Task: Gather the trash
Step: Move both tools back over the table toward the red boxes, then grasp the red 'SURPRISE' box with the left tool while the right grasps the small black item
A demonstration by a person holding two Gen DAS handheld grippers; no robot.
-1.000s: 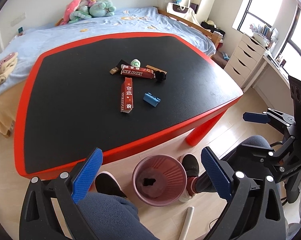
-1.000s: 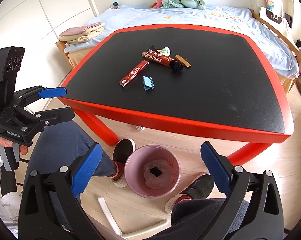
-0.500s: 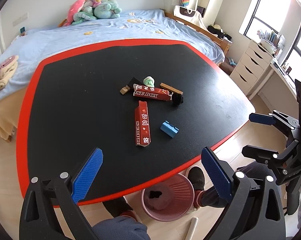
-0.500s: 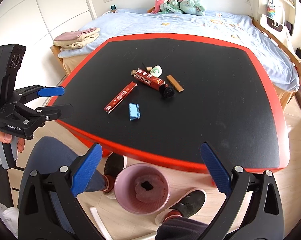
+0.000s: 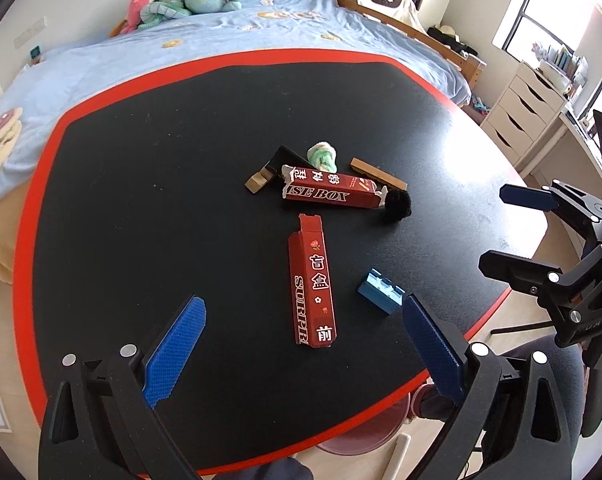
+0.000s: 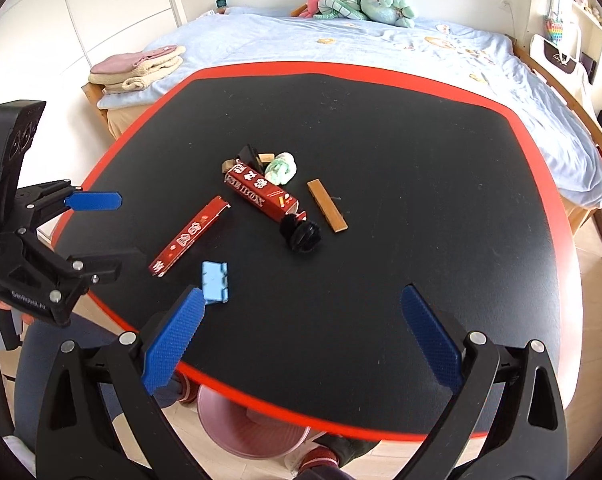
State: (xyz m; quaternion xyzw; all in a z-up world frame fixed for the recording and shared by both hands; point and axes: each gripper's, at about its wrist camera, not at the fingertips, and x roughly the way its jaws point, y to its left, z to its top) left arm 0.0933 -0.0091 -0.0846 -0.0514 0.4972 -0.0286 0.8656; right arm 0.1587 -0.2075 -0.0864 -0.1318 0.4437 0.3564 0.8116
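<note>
Left wrist view: both grippers [image 5: 303, 354] [image 6: 301, 336] spread, empty; beside the red box [image 5: 312, 284], the blue block [image 5: 381, 291] could be knocked off the worktop [image 5: 141, 200].

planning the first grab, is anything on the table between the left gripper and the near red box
Nothing visible. The left gripper hangs with jaws open just short of the near red box; only bare table lies between. The blue block sits off to its right.

- Daylight is pouring in from the window [image 5: 549, 20], blowing it out to white.
- A pale sheen is glaring on the black table [image 5: 461, 168].
- Fisheye distortion is bending both views' edges; corners are vignetting black.
</note>
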